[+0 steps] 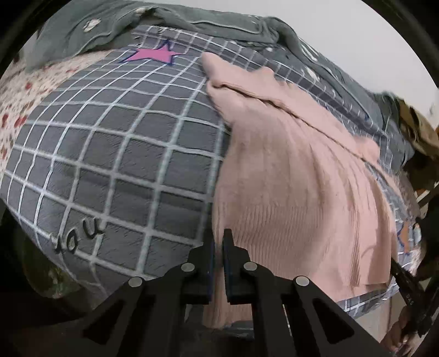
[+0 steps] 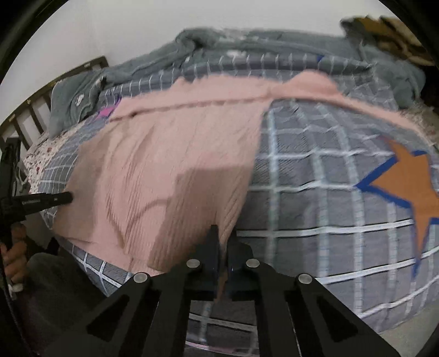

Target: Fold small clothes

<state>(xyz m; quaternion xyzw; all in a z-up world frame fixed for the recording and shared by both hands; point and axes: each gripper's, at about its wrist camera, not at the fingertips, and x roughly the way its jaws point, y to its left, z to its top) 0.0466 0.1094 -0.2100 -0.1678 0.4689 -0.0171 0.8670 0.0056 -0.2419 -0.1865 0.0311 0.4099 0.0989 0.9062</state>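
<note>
This is a bedroom in a home. A big bed [image 2: 315,175] fills the view, covered with a gray checked blanket [image 1: 115,153] with stars on it. A rumpled gray-green quilt [image 1: 192,19] lies along the far edge. Wooden bed rails [image 2: 30,109] stand against a plain white wall [image 2: 137,24].

Right wrist view motion-blurred throughout, pink knit garment [image 2: 170,153] edges smeared, its near hem hidden behind right gripper [image 2: 222,241], orange star [image 2: 411,189] cut by frame edge, left wrist view: right gripper [image 1: 408,285] only partly visible at rim, grip state unreadable there.
</note>
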